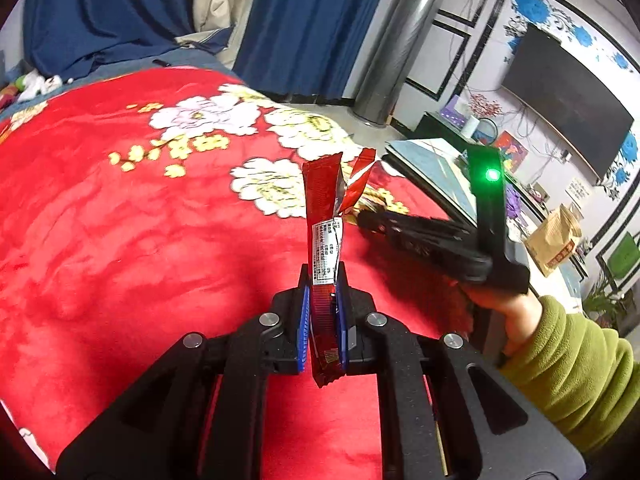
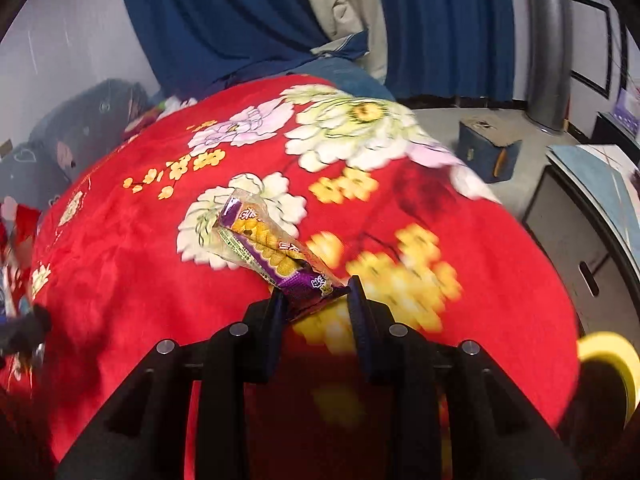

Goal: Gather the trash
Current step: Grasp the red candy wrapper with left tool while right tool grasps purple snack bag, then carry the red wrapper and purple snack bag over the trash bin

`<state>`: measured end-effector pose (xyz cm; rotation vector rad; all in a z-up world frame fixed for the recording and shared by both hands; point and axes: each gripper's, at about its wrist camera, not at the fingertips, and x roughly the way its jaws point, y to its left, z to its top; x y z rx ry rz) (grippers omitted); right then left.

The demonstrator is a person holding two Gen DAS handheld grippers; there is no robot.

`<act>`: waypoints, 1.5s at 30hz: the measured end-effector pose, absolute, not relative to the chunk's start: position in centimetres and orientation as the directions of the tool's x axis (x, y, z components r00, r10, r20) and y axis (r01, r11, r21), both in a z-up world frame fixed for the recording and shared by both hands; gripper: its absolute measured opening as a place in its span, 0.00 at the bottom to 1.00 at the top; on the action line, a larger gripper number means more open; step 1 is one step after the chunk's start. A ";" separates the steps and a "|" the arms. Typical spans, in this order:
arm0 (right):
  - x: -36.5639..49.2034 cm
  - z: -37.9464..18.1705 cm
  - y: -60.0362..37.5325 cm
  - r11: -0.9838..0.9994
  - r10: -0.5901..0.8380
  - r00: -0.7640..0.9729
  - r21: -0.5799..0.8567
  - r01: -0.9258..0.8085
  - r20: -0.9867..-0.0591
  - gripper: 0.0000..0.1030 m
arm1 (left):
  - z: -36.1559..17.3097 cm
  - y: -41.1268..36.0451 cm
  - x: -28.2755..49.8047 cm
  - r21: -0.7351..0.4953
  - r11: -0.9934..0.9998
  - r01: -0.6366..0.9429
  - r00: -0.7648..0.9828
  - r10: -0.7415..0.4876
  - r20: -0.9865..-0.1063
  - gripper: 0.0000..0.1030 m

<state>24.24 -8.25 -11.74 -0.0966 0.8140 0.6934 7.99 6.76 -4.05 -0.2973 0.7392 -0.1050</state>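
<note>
In the left wrist view my left gripper (image 1: 323,280) is shut on a red snack wrapper (image 1: 325,240) that stands up between the blue pads, its torn top splayed. My right gripper's body (image 1: 432,240) shows to the right, held by a hand in a green sleeve. In the right wrist view my right gripper (image 2: 316,292) holds the purple end of a clear and purple snack wrapper (image 2: 276,252) with yellow pieces printed on it. The jaws stand fairly wide with the wrapper's end between them, above the red floral blanket (image 2: 120,280).
The red blanket (image 1: 120,240) covers a bed. Blue curtains (image 1: 300,20) hang behind. A low table (image 1: 432,160), a TV (image 1: 568,108) and a paper bag (image 1: 554,244) are to the right. A blue box (image 2: 488,152) sits on the floor. Clutter (image 2: 12,240) lies at the bed's left edge.
</note>
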 end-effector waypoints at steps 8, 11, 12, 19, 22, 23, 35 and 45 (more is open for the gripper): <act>21.1 -10.4 -13.9 0.803 0.553 0.524 0.247 -0.542 -0.648 0.28 | -3.3 3.6 8.2 -0.274 0.960 0.060 0.744 -0.226 -0.629 0.06; 20.3 -9.8 -15.4 0.813 0.548 0.545 0.251 -0.525 -0.635 0.28 | -3.1 2.5 8.3 -0.265 0.960 0.087 0.746 -0.239 -0.621 0.06; 20.0 -9.6 -16.1 0.819 0.542 0.555 0.248 -0.518 -0.631 0.28 | -3.0 2.2 8.3 -0.262 0.961 0.093 0.748 -0.241 -0.618 0.06; 18.7 -8.3 -19.4 0.844 0.520 0.604 0.256 -0.471 -0.603 0.28 | -2.4 0.1 8.9 -0.257 0.956 0.144 0.756 -0.274 -0.595 0.06; 18.3 -7.8 -20.9 0.854 0.508 0.623 0.257 -0.451 -0.594 0.28 | -1.9 -1.1 9.4 -0.253 0.952 0.172 0.760 -0.292 -0.581 0.06; 18.2 -7.7 -21.4 0.859 0.503 0.631 0.257 -0.444 -0.591 0.28 | -1.7 -1.7 9.6 -0.250 0.951 0.184 0.760 -0.299 -0.577 0.06; 17.0 -7.1 -27.6 0.902 0.432 0.696 0.263 -0.343 -0.574 0.28 | -0.5 -7.5 12.0 -0.206 0.930 0.303 0.751 -0.367 -0.550 0.06; 16.3 -7.8 -32.3 0.935 0.349 0.740 0.263 -0.237 -0.575 0.28 | -0.7 -11.1 14.0 -0.188 0.918 0.349 0.738 -0.393 -0.548 0.06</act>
